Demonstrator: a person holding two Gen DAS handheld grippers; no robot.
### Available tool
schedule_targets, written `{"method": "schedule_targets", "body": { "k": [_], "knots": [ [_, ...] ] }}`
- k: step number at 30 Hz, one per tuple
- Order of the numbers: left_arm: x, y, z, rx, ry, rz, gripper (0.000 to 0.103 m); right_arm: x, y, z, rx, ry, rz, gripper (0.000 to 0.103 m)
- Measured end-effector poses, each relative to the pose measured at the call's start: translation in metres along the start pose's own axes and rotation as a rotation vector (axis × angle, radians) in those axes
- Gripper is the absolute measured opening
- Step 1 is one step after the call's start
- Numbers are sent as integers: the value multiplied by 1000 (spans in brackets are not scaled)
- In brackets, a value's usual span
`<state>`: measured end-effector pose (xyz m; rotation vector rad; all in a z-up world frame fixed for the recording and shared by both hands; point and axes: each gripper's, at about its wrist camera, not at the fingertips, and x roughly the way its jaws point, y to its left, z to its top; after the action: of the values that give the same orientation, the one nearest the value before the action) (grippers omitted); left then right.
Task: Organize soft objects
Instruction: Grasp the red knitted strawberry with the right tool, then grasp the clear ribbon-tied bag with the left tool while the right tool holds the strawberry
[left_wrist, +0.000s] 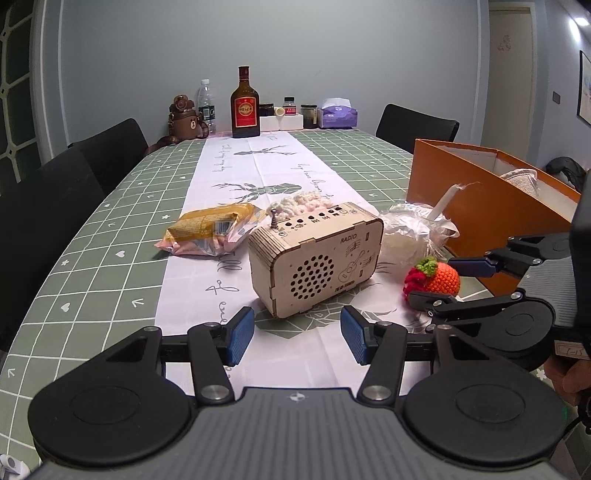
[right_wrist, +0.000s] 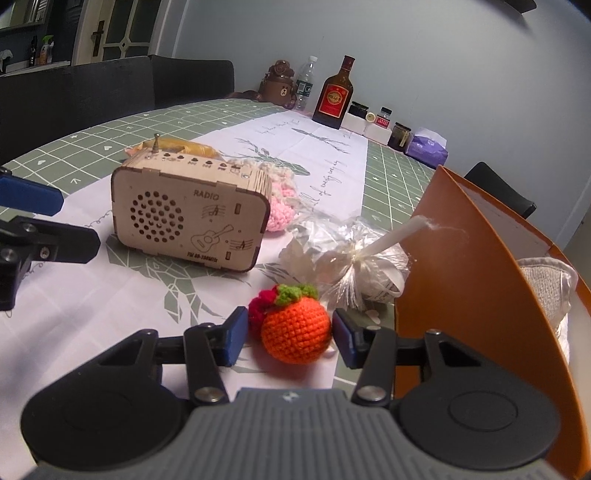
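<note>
An orange crocheted ball (right_wrist: 296, 329) with a green and red top lies on the table between the open fingers of my right gripper (right_wrist: 290, 339); the pads are close beside it, not closed on it. It also shows in the left wrist view (left_wrist: 439, 278), with the right gripper (left_wrist: 436, 282) around it. My left gripper (left_wrist: 297, 334) is open and empty, just in front of the wooden radio (left_wrist: 314, 258). A pink and white crocheted piece (right_wrist: 279, 201) lies behind the radio. An orange box (right_wrist: 480, 280) at the right holds a grey-white soft cloth (right_wrist: 546, 284).
A clear wrapped bundle with a white stick (right_wrist: 354, 264) lies between the ball and the box. A yellow snack bag (left_wrist: 210, 229) lies left of the radio. Bottles (left_wrist: 244, 105), jars and a tissue pack (left_wrist: 338, 114) stand at the table's far end. Black chairs (left_wrist: 66, 173) line the sides.
</note>
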<state>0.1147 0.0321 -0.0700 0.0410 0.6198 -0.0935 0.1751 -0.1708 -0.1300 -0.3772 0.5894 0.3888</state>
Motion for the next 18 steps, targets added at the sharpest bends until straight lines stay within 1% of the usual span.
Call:
{"method": "schedule_targets", "body": {
  "k": [4, 6, 11, 15, 18],
  "knots": [
    [-1, -5, 1, 16, 0, -6, 64, -2, -3, -1, 0, 2, 4, 45],
    [-4, -7, 3, 24, -6, -11, 64, -6, -5, 0, 17, 2, 19, 45],
    [-10, -15, 16, 56, -28, -43, 59, -35, -10, 7, 4, -54, 20, 45],
    [-12, -32, 33, 153, -50, -78, 58, -60, -22, 16, -2, -96, -28, 45],
    [-8, -49, 49, 240, -58, -111, 58, -75, -39, 24, 29, -133, -44, 45]
  ]
}}
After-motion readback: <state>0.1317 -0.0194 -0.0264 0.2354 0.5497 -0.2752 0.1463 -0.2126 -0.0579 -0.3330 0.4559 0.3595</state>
